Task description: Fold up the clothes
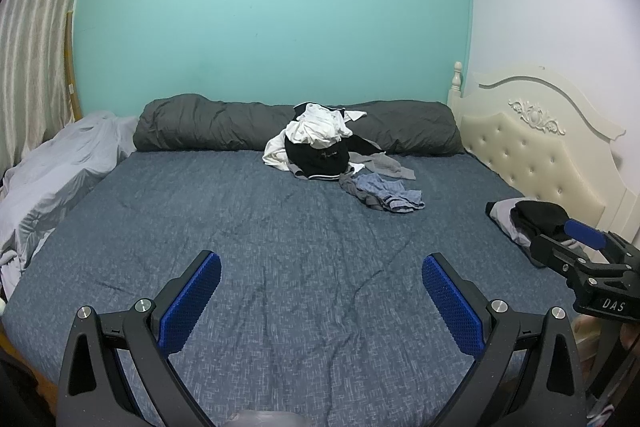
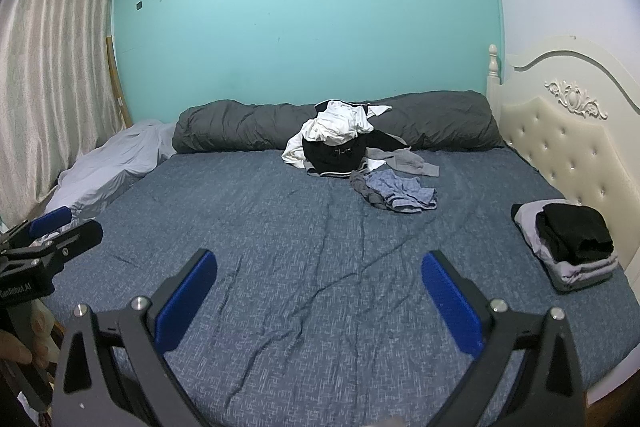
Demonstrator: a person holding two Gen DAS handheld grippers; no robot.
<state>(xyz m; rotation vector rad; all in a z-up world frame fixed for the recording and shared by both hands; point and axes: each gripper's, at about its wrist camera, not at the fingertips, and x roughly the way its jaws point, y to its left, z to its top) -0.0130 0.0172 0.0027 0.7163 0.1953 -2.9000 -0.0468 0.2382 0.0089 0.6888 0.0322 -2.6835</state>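
A heap of unfolded clothes [image 1: 320,143] [image 2: 336,143], white and black on top, lies at the far middle of the bed. In front of it sits a crumpled blue patterned garment [image 1: 388,197] [image 2: 400,195] beside a grey one [image 1: 390,165]. A folded stack [image 2: 568,243] [image 1: 516,219], black on grey, rests at the right by the headboard. My left gripper [image 1: 322,299] hovers open over the near bedspread, holding nothing. My right gripper [image 2: 320,299] is likewise open and empty. Each gripper also shows at the edge of the other's view.
The blue speckled bedspread [image 1: 280,247] [image 2: 280,247] stretches wide between the grippers and the heap. A dark grey rolled duvet [image 1: 208,127] lines the far edge under a turquoise wall. A pale sheet [image 1: 60,179] bunches at the left. The cream tufted headboard [image 2: 568,147] borders the right.
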